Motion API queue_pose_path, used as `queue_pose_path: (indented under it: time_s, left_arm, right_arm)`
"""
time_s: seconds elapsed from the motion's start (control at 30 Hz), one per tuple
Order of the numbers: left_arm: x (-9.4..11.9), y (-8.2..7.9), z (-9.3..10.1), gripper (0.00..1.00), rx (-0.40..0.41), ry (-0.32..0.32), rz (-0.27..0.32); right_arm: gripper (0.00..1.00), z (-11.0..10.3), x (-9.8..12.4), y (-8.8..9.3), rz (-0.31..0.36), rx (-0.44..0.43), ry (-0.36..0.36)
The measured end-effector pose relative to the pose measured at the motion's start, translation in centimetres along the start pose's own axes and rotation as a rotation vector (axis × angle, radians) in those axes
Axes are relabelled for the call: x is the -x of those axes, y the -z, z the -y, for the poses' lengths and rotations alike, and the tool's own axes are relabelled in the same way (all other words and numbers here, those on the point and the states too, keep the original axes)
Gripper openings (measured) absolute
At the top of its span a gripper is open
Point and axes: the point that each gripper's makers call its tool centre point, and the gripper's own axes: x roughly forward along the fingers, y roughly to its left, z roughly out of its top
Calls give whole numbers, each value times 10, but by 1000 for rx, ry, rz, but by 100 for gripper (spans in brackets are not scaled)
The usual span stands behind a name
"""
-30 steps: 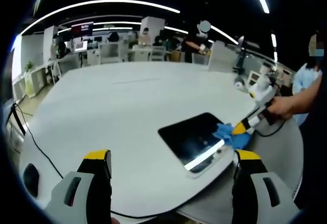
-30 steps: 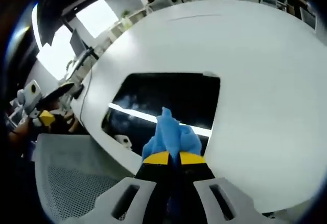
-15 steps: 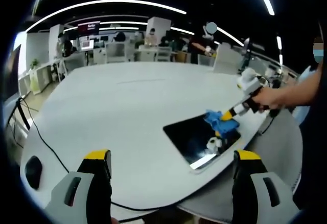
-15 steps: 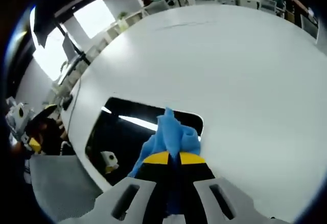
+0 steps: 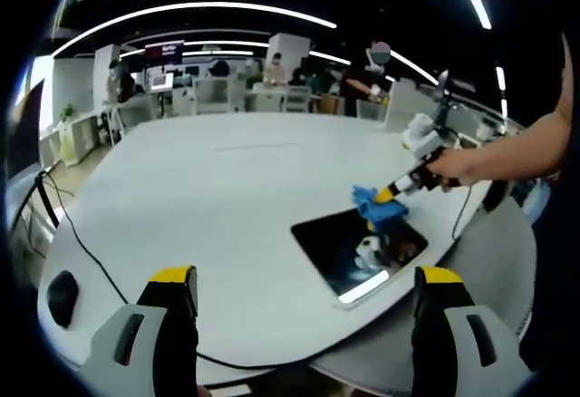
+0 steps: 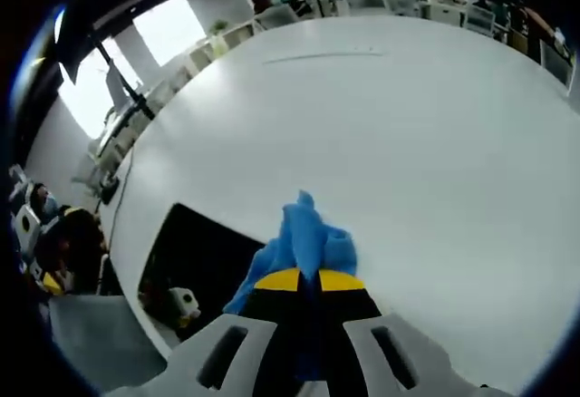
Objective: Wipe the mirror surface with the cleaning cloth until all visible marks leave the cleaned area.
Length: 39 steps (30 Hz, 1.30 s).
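Cloth at the far edge of the mirror

Right gripper [image 6: 306, 279] pinches the crumpled blue cleaning cloth [image 6: 304, 238] at the dark rectangular mirror [image 5: 358, 252] on the white table [image 5: 208, 198]; left gripper [image 5: 306, 279] hovers with jaws spread.

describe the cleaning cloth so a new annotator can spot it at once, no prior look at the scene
Start from the big white table and go to the dark rectangular mirror lying flat near its edge. At the mirror's far edge sits the cleaning cloth, a small crumpled blue bundle pinched in the yellow-tipped right gripper. It is the only bright blue thing on the table.
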Motion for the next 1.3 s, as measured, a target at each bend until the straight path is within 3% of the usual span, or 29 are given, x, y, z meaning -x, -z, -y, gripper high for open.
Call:
queue_pose_path:
  time_s: [0.13,0.37,0.5,0.6,0.7,0.73,0.8,0.87,0.93,0.97,1.07,1.23,1.27,1.3]
  left_arm:
    - [-3,-2,3,100,-3,0,0]
    - [-7,-2,10,100,-17,1,-8]
    - [-9,-4,14,100,-15,-13,-2]
    - [-8,-7,16,100,-15,-25,2]
    - [-8,-7,14,100,-17,-40,0]
    - [-8,-7,13,100,-17,-46,-3]
    - [-9,-6,11,100,-19,-53,-7]
    - [-11,-6,9,100,-21,-60,-9]
    - [-12,-8,7,100,-26,-63,-11]
    - [-12,-10,7,100,-28,-64,-5]
    - [-13,-12,7,100,-30,-59,4]
    - [-14,-1,3,100,-66,-47,-23]
    - [-13,-1,2,100,-72,-43,-17]
    - [-13,-1,0,100,-71,-40,-13]
  right_arm:
    - [0,12,24,-2,30,-17,0]
    - [0,67,63,-3,64,-44,53]
    - [0,110,65,15,24,-98,90]
    - [0,126,59,32,-17,-113,97]
    - [1,141,48,51,-64,-41,125]
    - [1,135,53,44,-20,-47,96]
    - [1,129,51,44,-26,-42,91]
    - [3,128,53,42,-2,74,89]
    - [8,117,60,39,48,63,47]
    - [15,109,68,32,107,84,6]
    - [38,98,85,34,171,129,-30]
    - [48,90,120,54,222,185,-47]
    - [53,89,124,58,232,194,-57]
    - [66,88,128,60,251,193,-77]
